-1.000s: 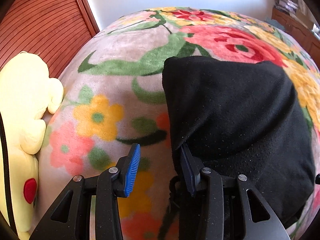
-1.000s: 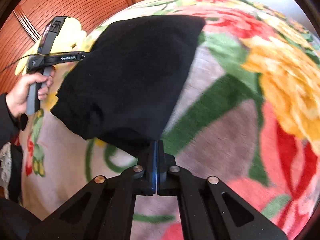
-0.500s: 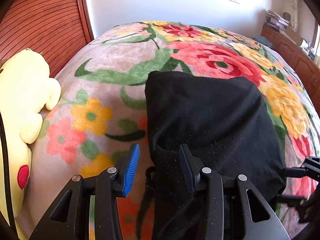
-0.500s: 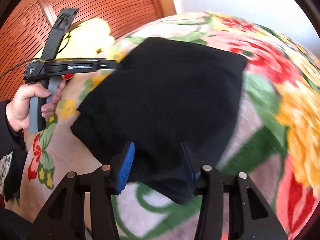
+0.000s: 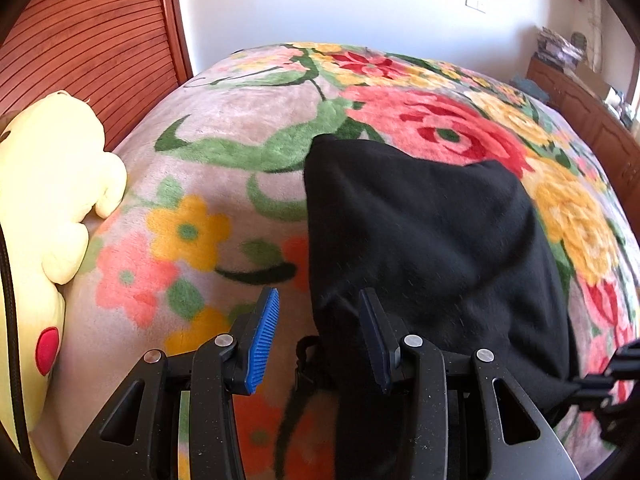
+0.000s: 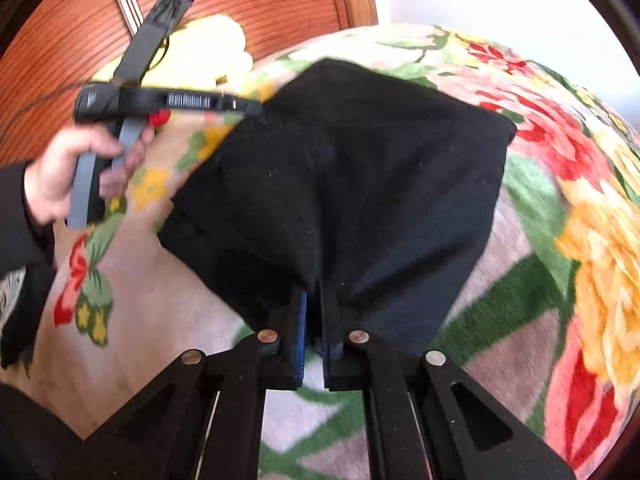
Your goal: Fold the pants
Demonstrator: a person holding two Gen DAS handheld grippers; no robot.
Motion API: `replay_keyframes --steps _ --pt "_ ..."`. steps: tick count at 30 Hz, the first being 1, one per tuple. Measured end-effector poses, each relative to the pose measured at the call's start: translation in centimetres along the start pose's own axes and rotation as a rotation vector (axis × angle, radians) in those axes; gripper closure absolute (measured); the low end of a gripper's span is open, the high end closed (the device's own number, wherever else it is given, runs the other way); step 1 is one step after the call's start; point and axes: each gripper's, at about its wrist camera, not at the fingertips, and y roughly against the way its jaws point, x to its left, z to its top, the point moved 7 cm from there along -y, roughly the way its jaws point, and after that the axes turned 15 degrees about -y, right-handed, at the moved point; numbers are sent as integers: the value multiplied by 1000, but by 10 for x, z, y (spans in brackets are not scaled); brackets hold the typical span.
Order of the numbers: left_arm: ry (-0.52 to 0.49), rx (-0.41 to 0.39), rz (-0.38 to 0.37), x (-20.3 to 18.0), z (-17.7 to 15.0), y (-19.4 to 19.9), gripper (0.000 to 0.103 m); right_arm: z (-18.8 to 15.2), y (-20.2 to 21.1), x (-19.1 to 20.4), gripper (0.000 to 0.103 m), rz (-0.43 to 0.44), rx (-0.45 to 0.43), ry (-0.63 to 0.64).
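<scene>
two grippers are working at the black pants (image 5: 420,240), which are lying folded into a thick bundle on the flowered blanket (image 5: 224,168) of the bed. the left gripper (image 5: 318,338) is hovering at the near left edge of the bundle with its fingers spread apart; the blue ribbed pad (image 5: 264,340) is standing over bare blanket while the other finger (image 5: 374,336) is sitting against the black cloth, and nothing is being pinched between them. the right gripper (image 6: 314,320) is sitting at the near edge of the pants (image 6: 352,184), its fingers drawn nearly together and nipping a pleat of the fabric. in the right wrist view the person's left hand (image 6: 68,172) is gripping the handle of the other tool. a yellow plush toy (image 5: 48,184) is resting at the bed's left side, beside the slatted wooden door (image 5: 80,40).
</scene>
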Motion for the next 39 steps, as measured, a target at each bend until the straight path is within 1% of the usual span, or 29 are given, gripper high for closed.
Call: replay_keyframes --steps 2,3,5,7,8,10,11,12,14,16,17,19,23,26,27,28,29,31,33,36,39 --pt "24 -8 -14 2 5 0 60 -9 -5 -6 96 -27 19 19" --pt "33 -12 -26 2 7 -1 60 -11 -6 -9 96 -28 26 14" --pt "50 -19 -46 1 11 -5 60 -7 -1 -11 96 -9 9 -9" --pt "60 -15 -56 -1 12 -12 59 1 8 -15 90 11 -16 -41" --pt "59 -13 -61 -3 14 -17 59 5 10 -17 83 8 -25 -49" --pt "60 -12 -62 -6 13 -24 59 15 16 -24 62 -9 -58 -69" --pt "57 -9 -63 -8 14 -29 59 22 19 -28 57 -8 -76 -86" --pt "53 -7 -62 -9 15 -33 59 29 21 -35 50 -9 -96 -109" --pt "41 -2 -61 -9 20 -41 59 41 26 -48 48 -4 -131 -157" --pt "39 -1 -63 -7 25 -49 58 56 26 -61 38 7 -160 -195" --pt "39 -1 -70 -6 27 -52 57 67 21 -72 37 -10 -171 -207" --pt "37 0 -85 -3 30 -60 54 84 12 -85 37 -18 -172 -224" --pt "25 23 -114 -2 29 -73 51 118 -21 -117 37 -25 -146 -277" --pt "35 38 -147 2 26 -80 46 135 -43 -131 37 -6 -117 -305" --pt "44 44 -151 5 25 -82 41 139 -50 -134 35 14 -102 -311" --pt "53 54 -162 8 24 -85 38 141 -55 -135 32 26 -93 -314" --pt "64 66 -178 11 24 -88 36 143 -61 -137 31 32 -79 -318" --pt "86 78 -194 17 24 -92 28 144 -71 -140 28 42 -60 -330" --pt "101 88 -212 21 24 -97 26 142 -77 -144 27 56 -45 -347" --pt "126 90 -259 21 25 -101 26 139 -85 -146 27 85 -25 -368" --pt "170 111 -356 16 23 -110 25 137 -93 -145 28 119 1 -386"
